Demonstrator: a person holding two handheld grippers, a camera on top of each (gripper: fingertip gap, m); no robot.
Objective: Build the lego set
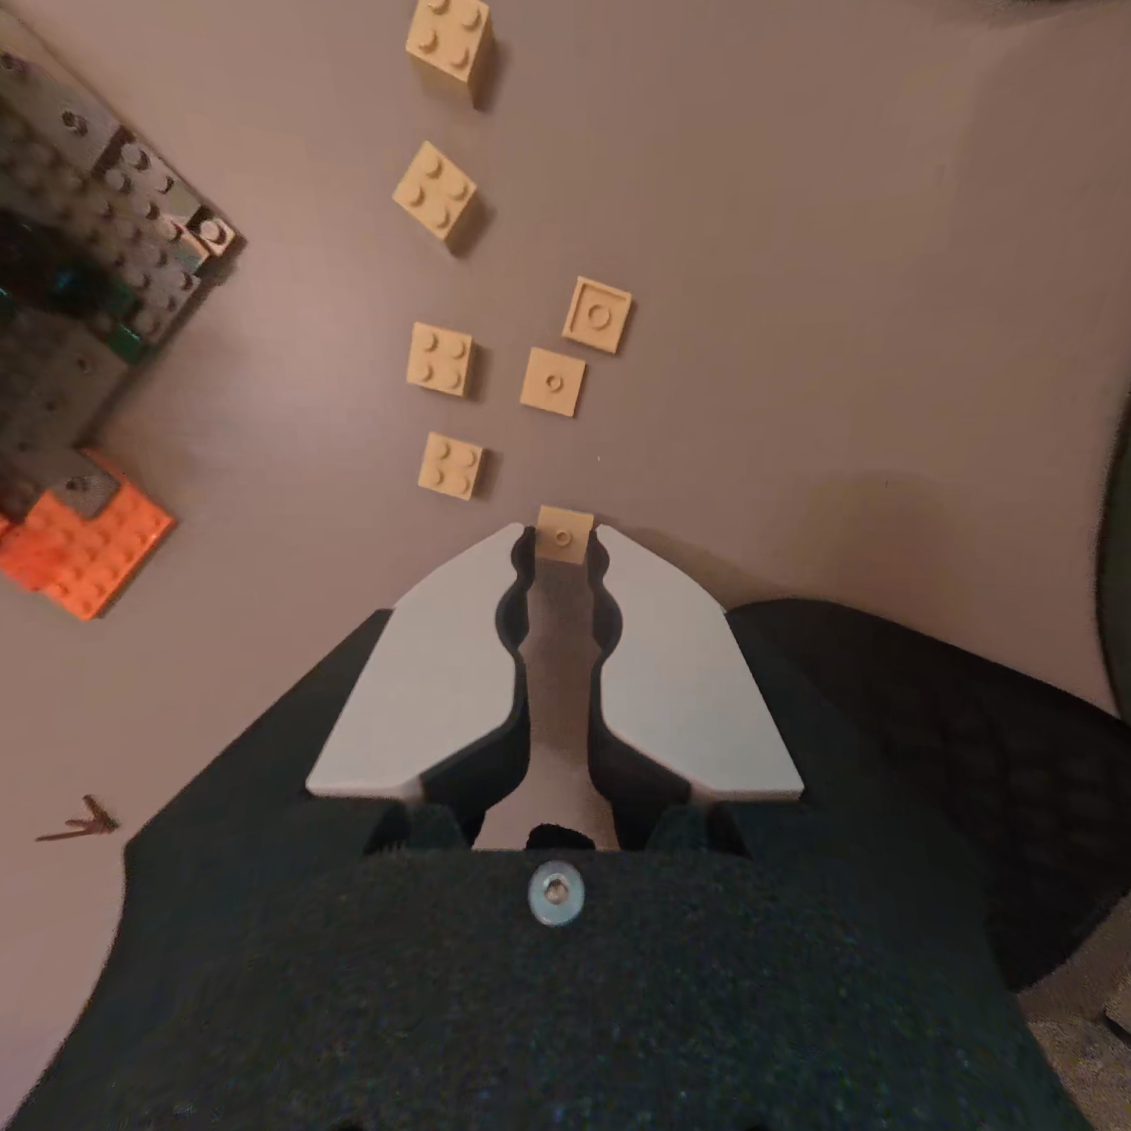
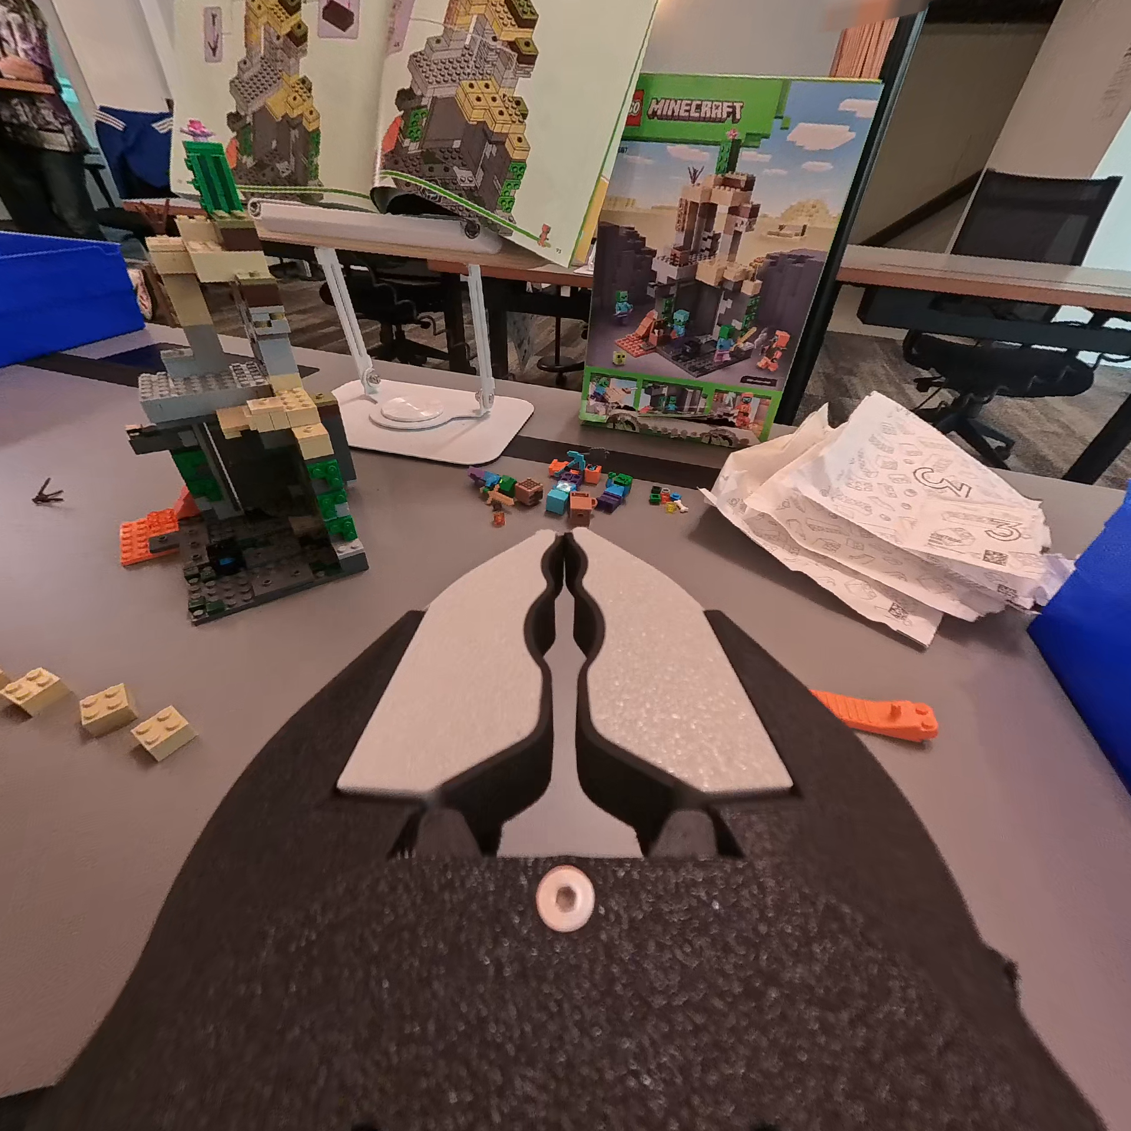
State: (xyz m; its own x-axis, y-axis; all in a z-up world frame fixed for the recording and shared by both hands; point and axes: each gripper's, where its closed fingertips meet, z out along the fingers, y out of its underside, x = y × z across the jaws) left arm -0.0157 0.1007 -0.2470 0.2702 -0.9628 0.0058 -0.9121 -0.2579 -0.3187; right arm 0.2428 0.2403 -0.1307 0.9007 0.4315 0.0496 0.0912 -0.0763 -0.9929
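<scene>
1. Tan flat square lego plate with one centre stud point(image 1: 564, 535) sits between the tips of the left gripper point(image 1: 562, 538); fingers pinch it on both sides, over the grey tabletop point(image 1: 795, 306).
2. Six more tan square lego pieces point(image 1: 440, 360) lie loose beyond it.
3. Right gripper point(image 2: 564, 538): fingers pressed together, holding nothing.
4. Part-built grey, green and tan lego tower point(image 2: 245, 440) stands to its left; the green set box point(image 2: 722, 257) stands upright behind.
5. Orange brick separator point(image 2: 881, 722) lies right of that gripper.
</scene>
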